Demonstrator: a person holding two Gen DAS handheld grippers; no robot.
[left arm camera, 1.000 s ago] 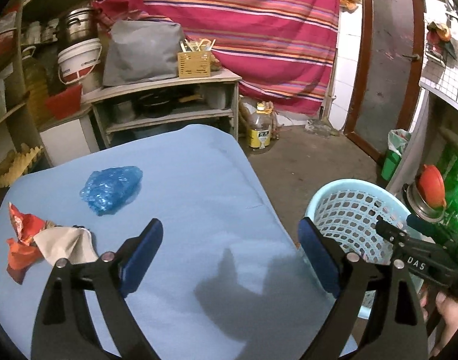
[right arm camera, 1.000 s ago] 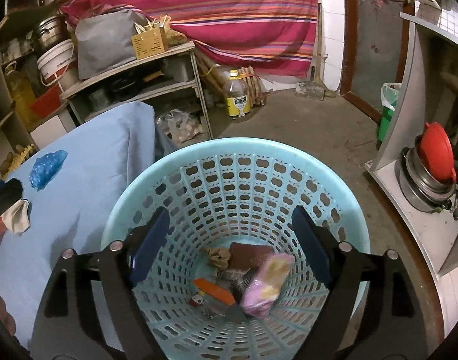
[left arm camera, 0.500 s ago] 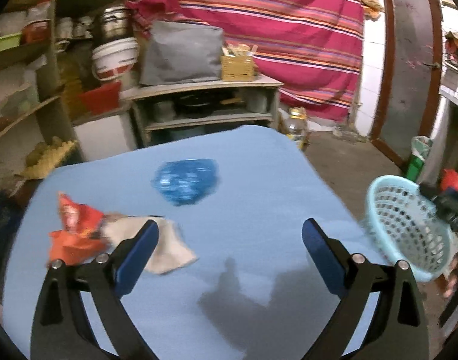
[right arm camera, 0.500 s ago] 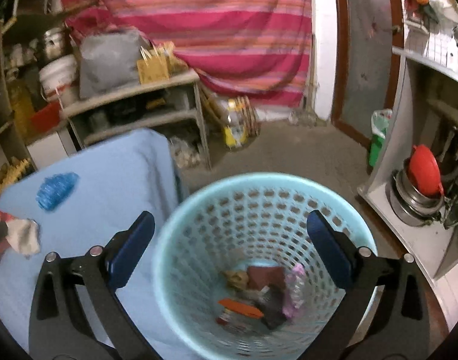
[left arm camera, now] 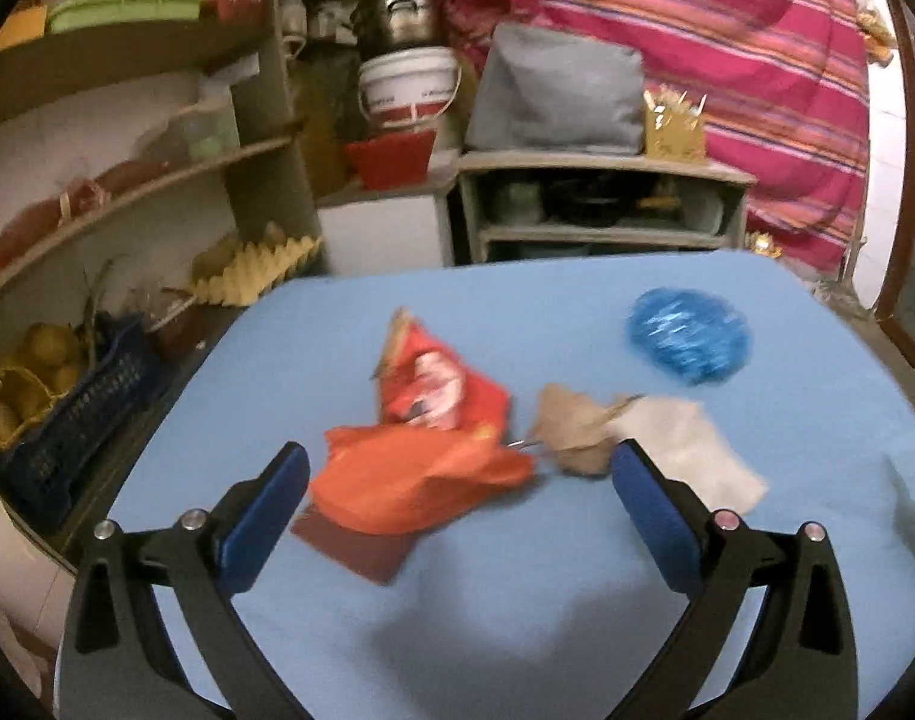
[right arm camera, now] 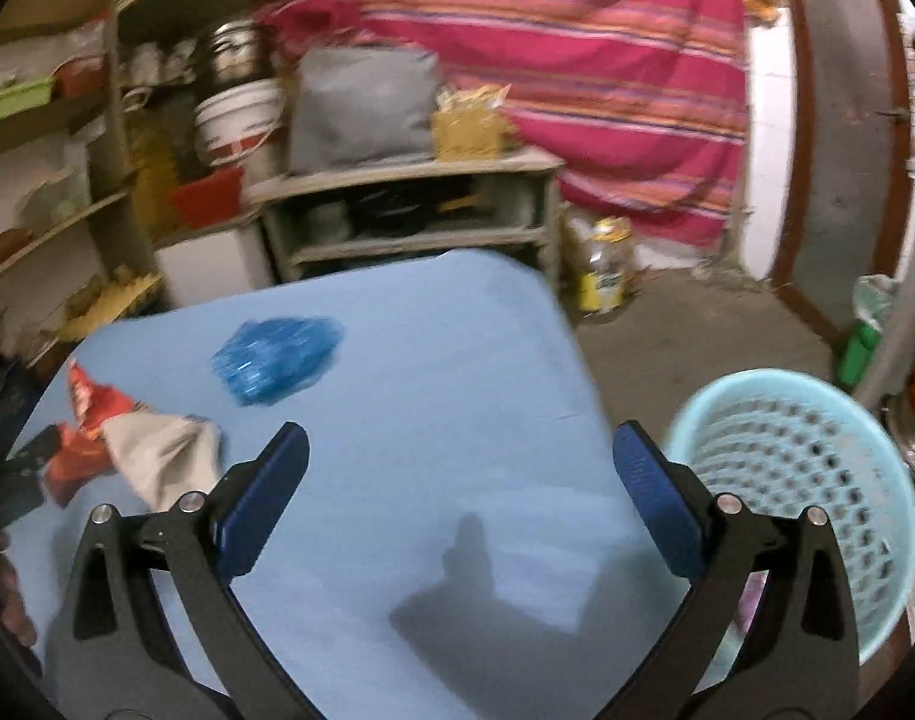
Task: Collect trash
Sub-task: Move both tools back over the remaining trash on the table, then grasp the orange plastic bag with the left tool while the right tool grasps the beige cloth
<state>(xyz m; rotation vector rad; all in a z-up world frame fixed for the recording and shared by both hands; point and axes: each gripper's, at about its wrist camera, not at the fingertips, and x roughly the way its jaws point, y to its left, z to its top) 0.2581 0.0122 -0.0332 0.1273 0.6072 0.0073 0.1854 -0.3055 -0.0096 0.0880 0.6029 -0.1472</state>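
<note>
My left claw (left arm camera: 457, 480) has just been opening and stands wide over the blue worktop (left arm camera: 517, 630), nothing between its jaws; the orange wrapper (left arm camera: 421, 480) lies just ahead, touching the beige paper (left arm camera: 673, 438), the blue plastic wad (left arm camera: 688, 342) beyond. My right claw (right arm camera: 457, 468) gapes empty too, the light-blue basket (right arm camera: 805, 468) beside the worktop's edge on its right

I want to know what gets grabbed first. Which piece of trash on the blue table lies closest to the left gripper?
The orange wrapper: it lies just ahead of the open left gripper, between its fingers' line. The beige paper sits off to the side and the blue bag farther back.
</note>
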